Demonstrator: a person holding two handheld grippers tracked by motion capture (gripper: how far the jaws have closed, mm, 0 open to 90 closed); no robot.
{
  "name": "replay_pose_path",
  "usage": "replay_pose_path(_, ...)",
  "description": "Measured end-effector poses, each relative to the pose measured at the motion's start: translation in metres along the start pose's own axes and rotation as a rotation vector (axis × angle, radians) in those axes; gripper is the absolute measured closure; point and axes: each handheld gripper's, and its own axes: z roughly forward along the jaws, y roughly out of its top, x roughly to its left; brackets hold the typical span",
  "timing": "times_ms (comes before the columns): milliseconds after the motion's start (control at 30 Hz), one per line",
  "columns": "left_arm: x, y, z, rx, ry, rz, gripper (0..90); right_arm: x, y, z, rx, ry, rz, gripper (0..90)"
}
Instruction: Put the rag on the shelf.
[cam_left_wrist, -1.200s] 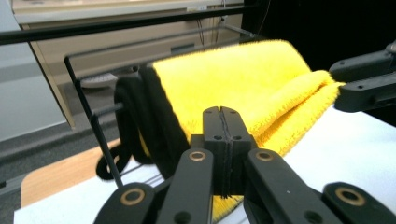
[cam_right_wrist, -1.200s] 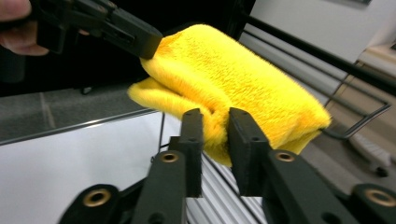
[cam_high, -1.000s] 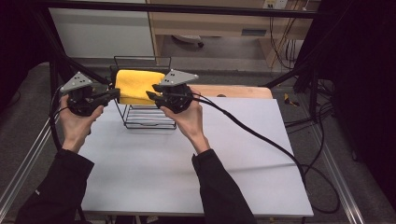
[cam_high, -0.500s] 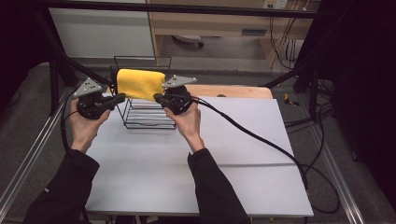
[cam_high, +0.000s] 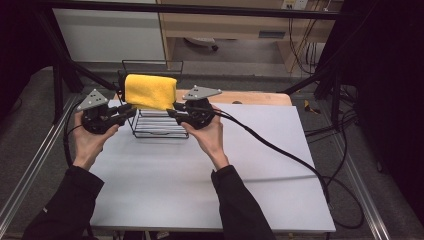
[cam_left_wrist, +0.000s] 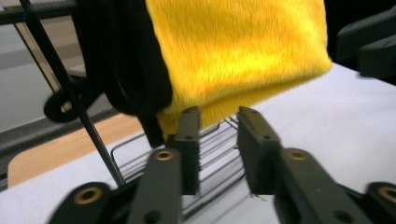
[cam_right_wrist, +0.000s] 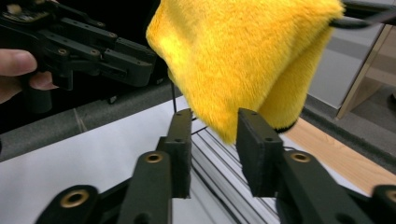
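- The yellow towel (cam_high: 150, 91) hangs folded over the top bar of a black wire rack (cam_high: 159, 127), at the far left of the white table (cam_high: 210, 190).
- It looks soft, light and plush. It should sag and slide on the thin bar when tugged, and nothing about it seems fragile.
- The best hold is likely the lower hanging edge at each end, where the cloth dangles free of the wires.
- The left gripper (cam_high: 131, 111) sits just left of the towel's lower edge. Its jaws have just been opening and stand partly apart, with nothing between them.
- The right gripper (cam_high: 171, 111) mirrors it on the right, jaws likewise just parted and empty below the cloth.
- Both forearms reach forward, grippers level and pointing inward at each other.
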Motion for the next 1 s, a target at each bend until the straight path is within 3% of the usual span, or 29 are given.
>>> replay_pose_path(300, -0.011, -0.033, 0.002, 0.061, -0.056, -0.029, 42.4, -0.017, -0.031, -0.042, 0.022, -0.023, 0.063, 37.8)
replay_pose_path(633, -0.025, -0.074, 0.012, 0.11, -0.089, -0.037, 22.8, -0.044, -0.082, -0.087, 0.06, -0.056, 0.149, 15.1)
replay_pose_path(1000, -0.038, -0.11, 0.017, 0.148, -0.087, -0.053, 8.4, -0.065, -0.146, -0.134, 0.108, -0.118, 0.215, 5.5)
